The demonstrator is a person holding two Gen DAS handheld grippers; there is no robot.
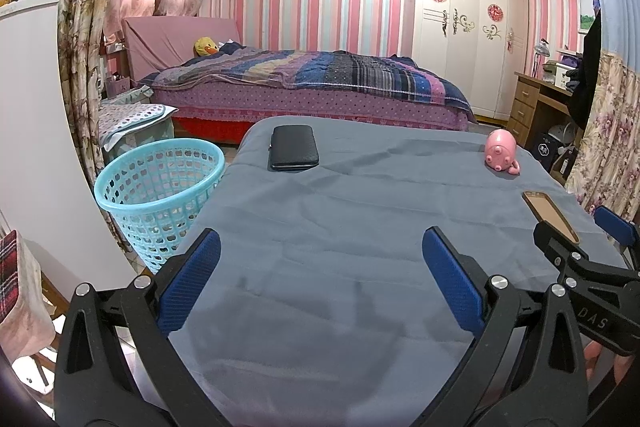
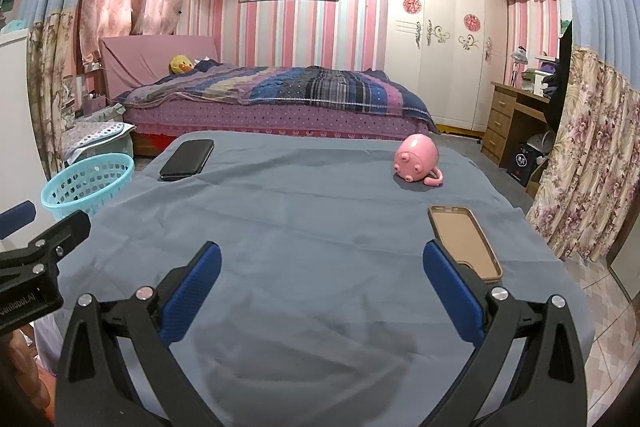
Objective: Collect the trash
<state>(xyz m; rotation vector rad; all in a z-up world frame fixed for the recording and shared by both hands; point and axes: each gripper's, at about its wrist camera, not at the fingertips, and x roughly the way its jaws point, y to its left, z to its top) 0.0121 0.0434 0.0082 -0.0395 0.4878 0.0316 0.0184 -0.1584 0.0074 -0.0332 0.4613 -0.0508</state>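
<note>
A table covered with a grey-blue cloth (image 1: 340,219) (image 2: 304,223) fills the foreground. On it lie a black wallet-like case (image 1: 294,147) (image 2: 187,159) at the far left, a pink pig-shaped mug on its side (image 1: 501,155) (image 2: 418,163) at the far right, and a tan phone case (image 1: 550,215) (image 2: 466,242) at the near right. A light blue mesh basket (image 1: 158,195) (image 2: 86,185) stands on the floor left of the table. My left gripper (image 1: 320,279) is open and empty over the cloth. My right gripper (image 2: 322,287) is open and empty, its right finger beside the phone case.
A bed (image 1: 304,83) with a striped blanket stands behind the table. A white wardrobe (image 1: 460,35) and a wooden desk (image 1: 536,99) are at the back right. A white cabinet (image 1: 36,131) is at the left, floral curtains (image 2: 580,163) at the right.
</note>
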